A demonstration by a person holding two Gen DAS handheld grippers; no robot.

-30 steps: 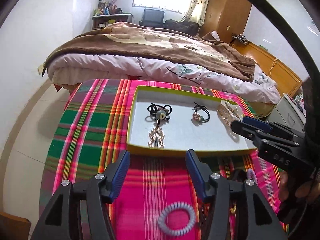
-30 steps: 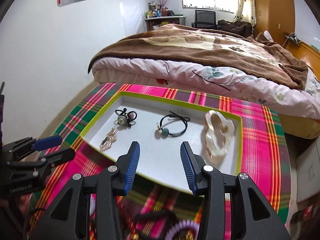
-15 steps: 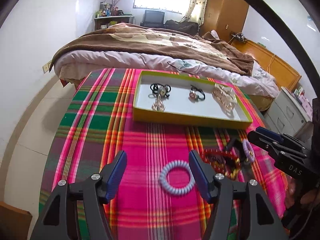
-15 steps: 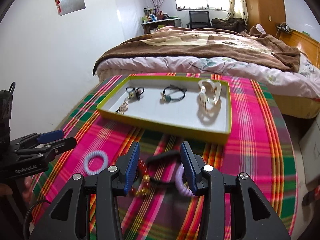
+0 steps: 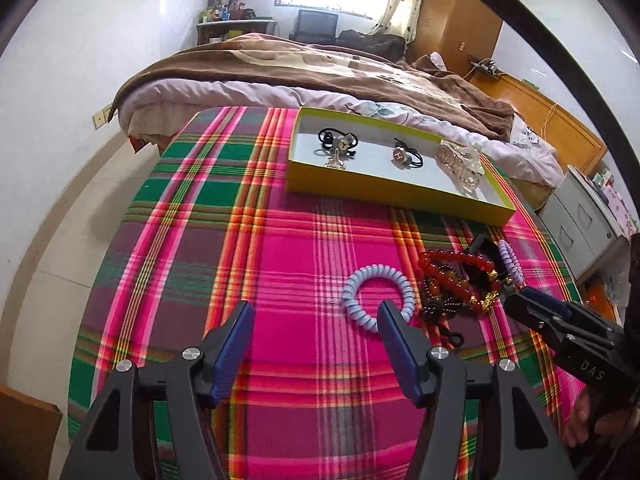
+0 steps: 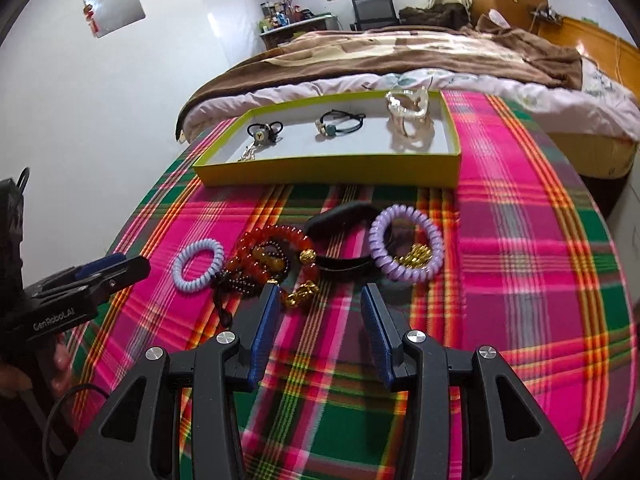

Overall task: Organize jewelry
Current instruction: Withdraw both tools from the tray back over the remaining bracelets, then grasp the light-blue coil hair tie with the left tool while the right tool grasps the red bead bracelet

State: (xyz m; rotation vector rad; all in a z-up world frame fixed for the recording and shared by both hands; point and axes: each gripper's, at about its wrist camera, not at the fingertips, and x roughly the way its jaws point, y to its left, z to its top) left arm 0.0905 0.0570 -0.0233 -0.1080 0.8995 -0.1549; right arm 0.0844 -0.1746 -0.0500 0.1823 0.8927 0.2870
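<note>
The pale blue coil ring [image 5: 378, 296] lies flat on the cloth, on the near side of the yellow tray [image 5: 392, 194]. The left gripper [image 5: 314, 330], spread and empty, is nearest, the ring just past its right finger. The right gripper [image 6: 318, 312] is spread and empty too.

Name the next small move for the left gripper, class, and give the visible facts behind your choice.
Probably ease the left gripper forward and to its right, over the pale blue coil hair tie. Its jaws stand open and empty, the tie lies loose on the plaid cloth just ahead, and the yellow-green tray has bare floor.
</note>
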